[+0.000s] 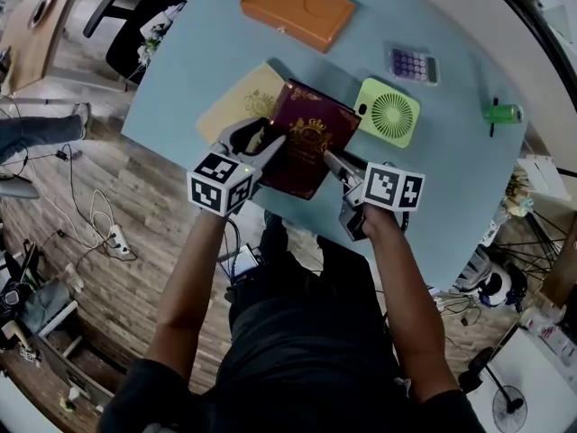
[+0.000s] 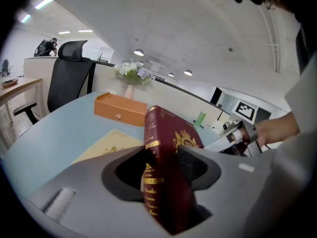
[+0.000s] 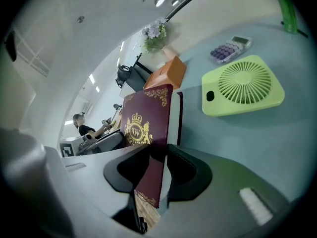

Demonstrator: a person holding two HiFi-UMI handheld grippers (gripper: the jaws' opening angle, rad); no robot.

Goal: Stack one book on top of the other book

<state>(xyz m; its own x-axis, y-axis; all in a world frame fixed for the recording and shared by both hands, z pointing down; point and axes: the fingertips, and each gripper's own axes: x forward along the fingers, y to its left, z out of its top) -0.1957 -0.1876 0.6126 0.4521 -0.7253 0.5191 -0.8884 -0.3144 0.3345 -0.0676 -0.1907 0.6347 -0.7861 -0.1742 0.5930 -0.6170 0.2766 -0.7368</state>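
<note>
Maroon book (image 1: 306, 142) sat mid-frame, its near edge clamped between the left gripper (image 1: 260, 141) and right gripper (image 1: 335, 165), seemingly to keep it level over the tan book (image 1: 236, 102) just left.

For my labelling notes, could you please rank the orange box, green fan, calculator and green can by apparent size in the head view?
Largest to smallest:
orange box
green fan
calculator
green can
The last two look close, so that order is unsure.
</note>
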